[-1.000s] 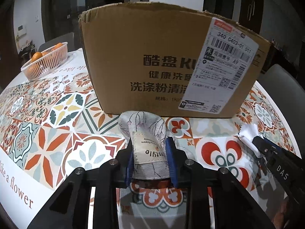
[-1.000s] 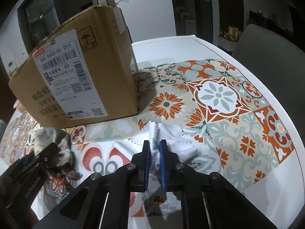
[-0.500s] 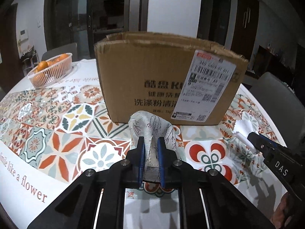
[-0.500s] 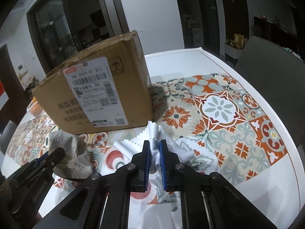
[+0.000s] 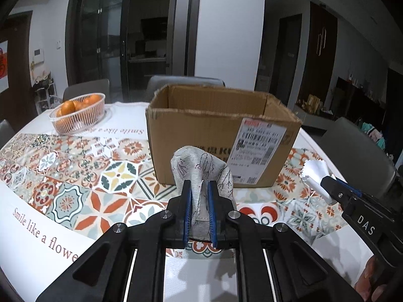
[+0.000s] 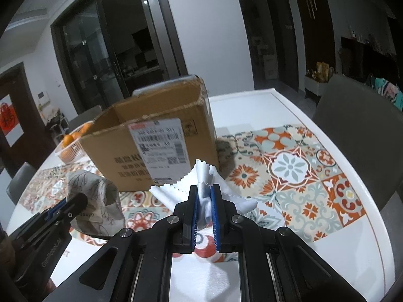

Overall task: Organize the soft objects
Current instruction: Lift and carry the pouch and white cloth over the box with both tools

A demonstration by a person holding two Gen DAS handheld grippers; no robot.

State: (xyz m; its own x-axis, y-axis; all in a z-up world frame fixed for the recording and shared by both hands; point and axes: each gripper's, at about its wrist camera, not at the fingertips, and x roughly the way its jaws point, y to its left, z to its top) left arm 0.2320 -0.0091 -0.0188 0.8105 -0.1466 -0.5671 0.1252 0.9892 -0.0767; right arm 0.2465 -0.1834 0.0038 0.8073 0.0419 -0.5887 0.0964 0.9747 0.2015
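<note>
The left gripper point(image 5: 200, 188) is clamped on a grey branch-printed fabric pouch point(image 5: 201, 168), lifted clear of the patterned tile-print tablecloth point(image 5: 75, 176). The right gripper point(image 6: 204, 193) pinches a white zigzag-edged cloth point(image 6: 201, 176), also raised. Just beyond both stands an open brown cardboard box point(image 5: 216, 130), with a white basket of oranges point(image 5: 78, 113) farther left.

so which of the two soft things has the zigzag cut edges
The white cloth, clamped in the right tool. Its borders are pinked into small teeth. The other one, the grey leaf-print fabric piece in the left tool, has rounded folds and a sewn label.
</note>
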